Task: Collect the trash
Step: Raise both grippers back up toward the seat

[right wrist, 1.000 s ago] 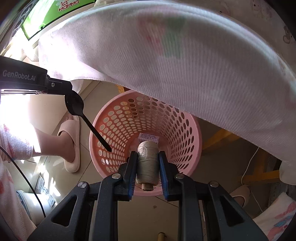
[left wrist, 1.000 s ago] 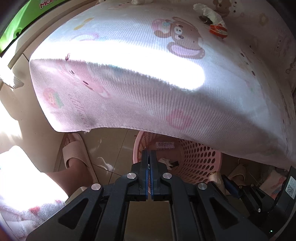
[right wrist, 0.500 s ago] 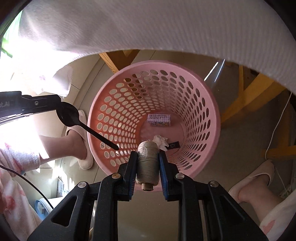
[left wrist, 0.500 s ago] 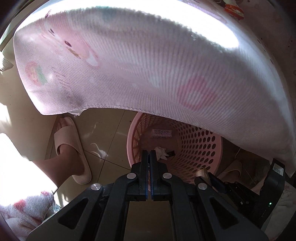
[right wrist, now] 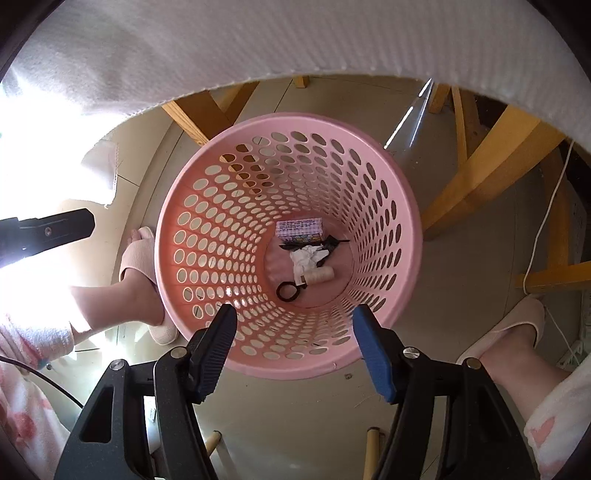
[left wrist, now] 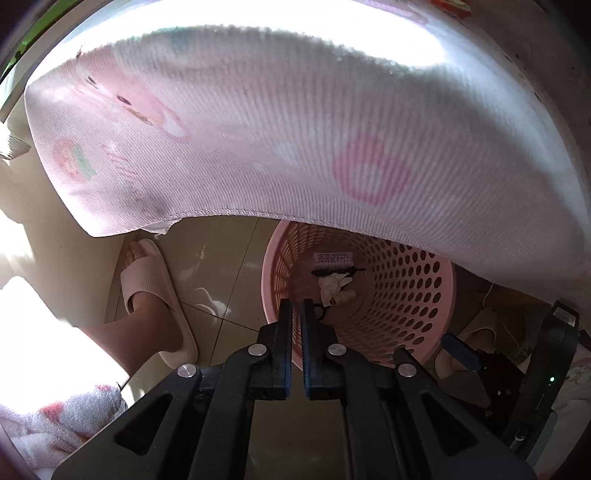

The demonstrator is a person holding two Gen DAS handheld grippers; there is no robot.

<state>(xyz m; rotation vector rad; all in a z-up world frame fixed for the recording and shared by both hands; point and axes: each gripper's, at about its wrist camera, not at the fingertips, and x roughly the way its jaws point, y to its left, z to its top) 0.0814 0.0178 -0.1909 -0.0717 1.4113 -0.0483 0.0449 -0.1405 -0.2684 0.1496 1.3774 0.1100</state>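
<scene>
Right wrist view first: my right gripper point(right wrist: 293, 325) hangs over the round pink perforated plastic basket point(right wrist: 221, 206), jaws opening and already wide apart, with nothing between them. Beyond and below the fingertips, on the basket floor and going left to right, I see a black ring-shaped handle point(right wrist: 288, 291), a crumpled white tissue point(right wrist: 304, 258) above it, and a beige spool of thread point(right wrist: 320, 276) lying on its side just to the right of the ring. Further past them sits a small pink printed carton point(right wrist: 299, 228) with a thin black scrap point(right wrist: 314, 245) in front of it. So I judge this drop complete: the spool is in the basket, clear of my pads.

In the left wrist view, my left gripper point(left wrist: 296, 317) points down beside the basket's near rim, its jaws nearly together and nothing visible between them. The same litter shows ahead of its tips on the basket floor. Above both grippers hangs the pink-and-white cartoon-print cloth point(left wrist: 295, 140) draping the tabletop.

What is left: at the far upper right corner of the left view, on top of the cloth, I catch a sliver of red-and-white wrapper point(left wrist: 452, 4), too cropped to identify. I take it that more trash may wait up there; both grippers are free to fetch it.
</scene>
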